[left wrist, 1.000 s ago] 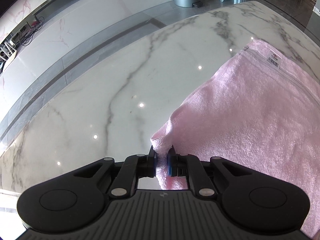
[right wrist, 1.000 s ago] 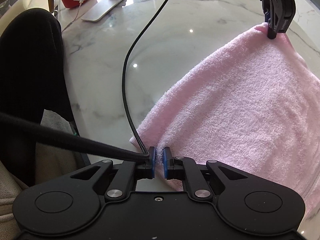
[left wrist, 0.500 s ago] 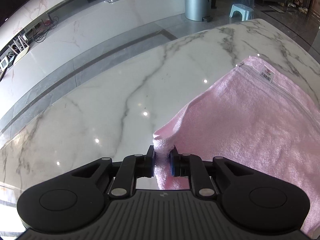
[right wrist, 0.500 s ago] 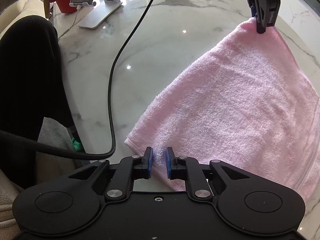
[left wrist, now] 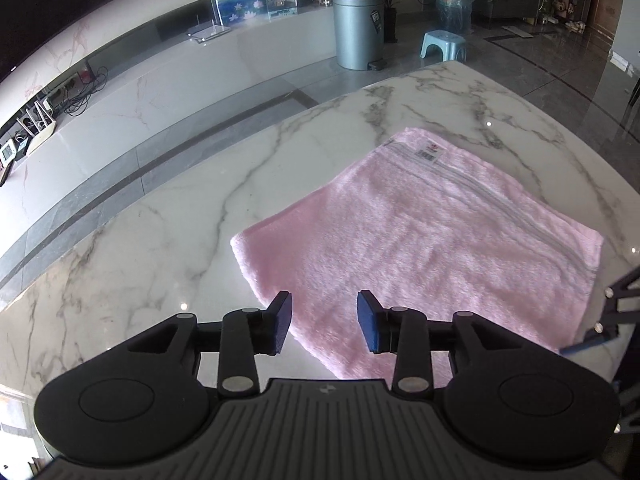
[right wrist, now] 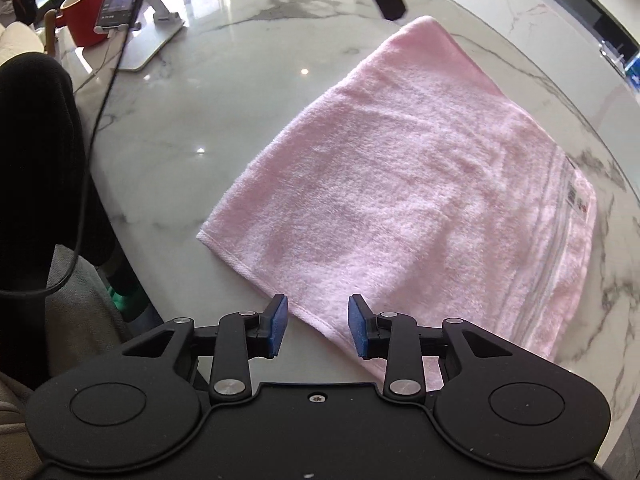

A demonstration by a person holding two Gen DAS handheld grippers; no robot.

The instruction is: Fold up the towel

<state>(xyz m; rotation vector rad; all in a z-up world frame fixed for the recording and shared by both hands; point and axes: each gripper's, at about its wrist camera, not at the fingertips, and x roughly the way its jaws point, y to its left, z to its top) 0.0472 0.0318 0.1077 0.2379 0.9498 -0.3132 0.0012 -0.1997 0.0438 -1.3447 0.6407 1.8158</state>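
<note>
The soft pink folded towel (left wrist: 420,248) lies flat on the white marble tabletop (left wrist: 200,208). The left gripper (left wrist: 324,322) and right gripper (right wrist: 316,326) are both spread wide above its near edge, holding nothing.

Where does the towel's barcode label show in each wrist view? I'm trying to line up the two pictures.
Left wrist: the barcode label sits upper centre, near the pink towel's far edge.
Right wrist: the label is at the right, near the towel's right-hand edge.
Shared landmark: the grey woven stripe beside the label.
</note>
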